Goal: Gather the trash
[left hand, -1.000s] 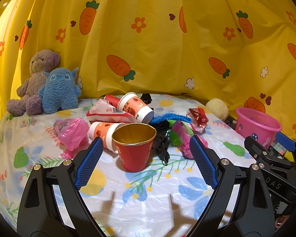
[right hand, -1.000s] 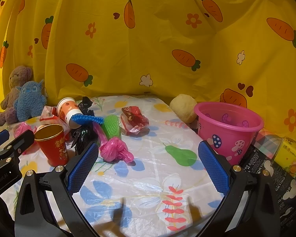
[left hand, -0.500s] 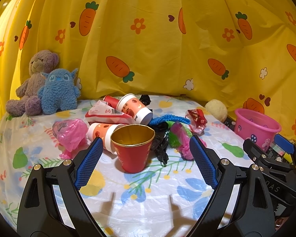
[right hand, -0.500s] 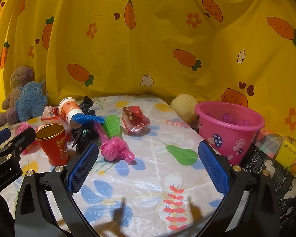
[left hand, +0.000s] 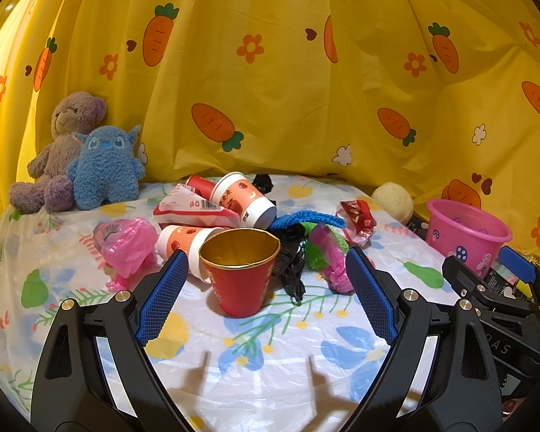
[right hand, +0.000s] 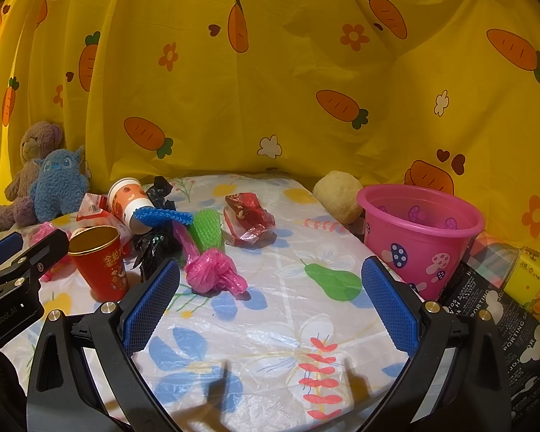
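Littering the tablecloth [left hand: 270, 367]: three paper cups, one pink bucket [right hand: 419, 237].

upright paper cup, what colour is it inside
Gold inside, red outside; the upright paper cup shows best in the left wrist view.

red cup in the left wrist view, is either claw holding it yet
No. The left claw is open around the upright red cup without touching; the right claw is open and empty.

The red cup [left hand: 238, 270] hides part of what looks like black plastic [left hand: 291, 259].
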A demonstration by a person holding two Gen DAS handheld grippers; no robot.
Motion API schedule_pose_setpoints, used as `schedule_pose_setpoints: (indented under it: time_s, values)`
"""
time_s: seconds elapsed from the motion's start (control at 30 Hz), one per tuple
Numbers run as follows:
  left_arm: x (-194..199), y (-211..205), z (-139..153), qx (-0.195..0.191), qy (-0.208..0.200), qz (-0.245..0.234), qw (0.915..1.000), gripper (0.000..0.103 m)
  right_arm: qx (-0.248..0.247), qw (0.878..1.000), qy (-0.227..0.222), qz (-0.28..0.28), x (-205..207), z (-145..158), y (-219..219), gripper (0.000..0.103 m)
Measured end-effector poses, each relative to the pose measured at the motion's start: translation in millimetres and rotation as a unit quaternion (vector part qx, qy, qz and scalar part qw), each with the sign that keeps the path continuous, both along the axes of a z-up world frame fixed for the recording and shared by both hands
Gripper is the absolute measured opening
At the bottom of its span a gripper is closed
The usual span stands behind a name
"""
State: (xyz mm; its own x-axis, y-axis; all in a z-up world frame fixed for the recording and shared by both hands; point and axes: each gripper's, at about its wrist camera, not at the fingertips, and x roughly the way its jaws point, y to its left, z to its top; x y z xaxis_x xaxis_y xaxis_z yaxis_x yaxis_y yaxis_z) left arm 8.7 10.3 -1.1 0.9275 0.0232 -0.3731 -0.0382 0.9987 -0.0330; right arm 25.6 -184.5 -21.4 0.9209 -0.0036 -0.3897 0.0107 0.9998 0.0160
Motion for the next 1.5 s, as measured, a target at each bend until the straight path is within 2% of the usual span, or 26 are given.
schedule_pose_setpoints:
  time_s: [0.6, 1.03, 1.33, 1.5]
  values:
    - [4, -1, 0, -0.006, 0.0, -0.004, 1.0, 0.088, 0.004, 1.0, 0.001, 0.005, 1, -4, 4, 0.098]
    - [5, 40, -11, -0.031, -0.003, 0.012, 0.9994, 0.087, 0.009, 0.999, 0.013, 0.037, 18, -13, 16, 0.095]
    - [43, 40, -29, -0.027, 0.034, -0.016, 0.9989, 0.087, 0.014, 0.999, 0.025, 0.043, 33, -20, 19, 0.094]
    - [68, 38, -37, -0.038, 0.063, -0.026, 0.997, 0.087, 0.012, 0.998, 0.033, 0.044, 45, -24, 19, 0.094]
